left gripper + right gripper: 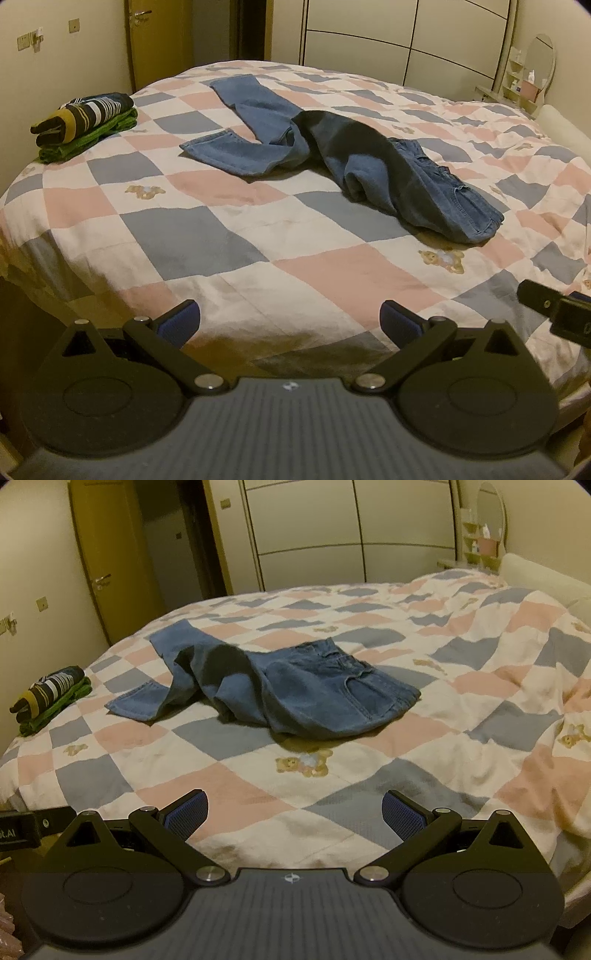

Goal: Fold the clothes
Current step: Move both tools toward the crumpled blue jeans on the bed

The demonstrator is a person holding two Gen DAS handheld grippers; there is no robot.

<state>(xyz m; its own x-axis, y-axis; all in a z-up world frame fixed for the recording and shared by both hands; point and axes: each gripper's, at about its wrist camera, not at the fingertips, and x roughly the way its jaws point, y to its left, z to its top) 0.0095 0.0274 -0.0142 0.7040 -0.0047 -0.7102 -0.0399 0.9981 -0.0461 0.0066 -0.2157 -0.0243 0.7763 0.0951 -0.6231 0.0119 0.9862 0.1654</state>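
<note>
A pair of blue jeans point(332, 155) lies crumpled and twisted in the middle of the bed, its waist toward the right and its legs toward the far left; it also shows in the right wrist view point(295, 686). My left gripper point(290, 321) is open and empty, above the near edge of the bed, well short of the jeans. My right gripper point(295, 812) is open and empty too, also at the near edge. Part of the right gripper point(554, 310) shows at the right edge of the left wrist view.
A checked quilt point(207, 240) with bear prints covers the bed. A stack of folded clothes point(85, 123), striped on green, sits at the bed's far left edge, also in the right wrist view point(51, 698). A wardrobe point(399, 33), a door point(155, 40) and a vanity mirror point(539, 62) stand behind.
</note>
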